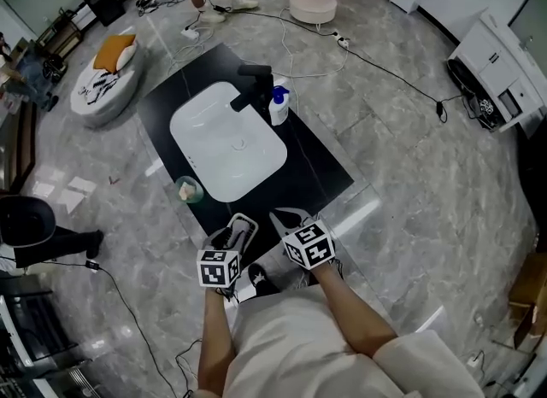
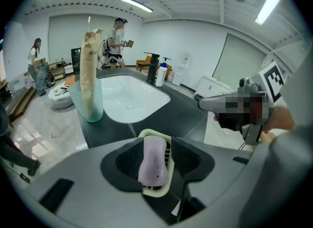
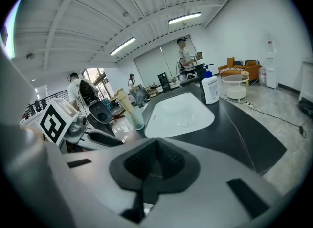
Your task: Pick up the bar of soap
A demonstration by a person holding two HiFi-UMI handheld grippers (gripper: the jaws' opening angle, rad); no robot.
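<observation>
A lilac bar of soap [image 2: 154, 161] lies in a pale yellow slotted dish [image 2: 155, 134] on the black counter [image 1: 318, 174], near its front edge. My left gripper [image 2: 157, 149] is open, one jaw on each side of the soap, and a gap shows beside each pad. In the head view this gripper [image 1: 239, 227] covers the soap. My right gripper [image 1: 289, 217] hovers just to its right over the counter edge; in its own view its pads [image 3: 155, 161] meet with nothing between them.
A white sink [image 1: 227, 150] with a black faucet [image 1: 255, 89] fills the counter's middle. A white pump bottle [image 1: 279, 106] stands by the faucet, and a pale green cup [image 1: 188, 189] at the sink's left. Cables [image 1: 376, 67] cross the floor. People stand far behind.
</observation>
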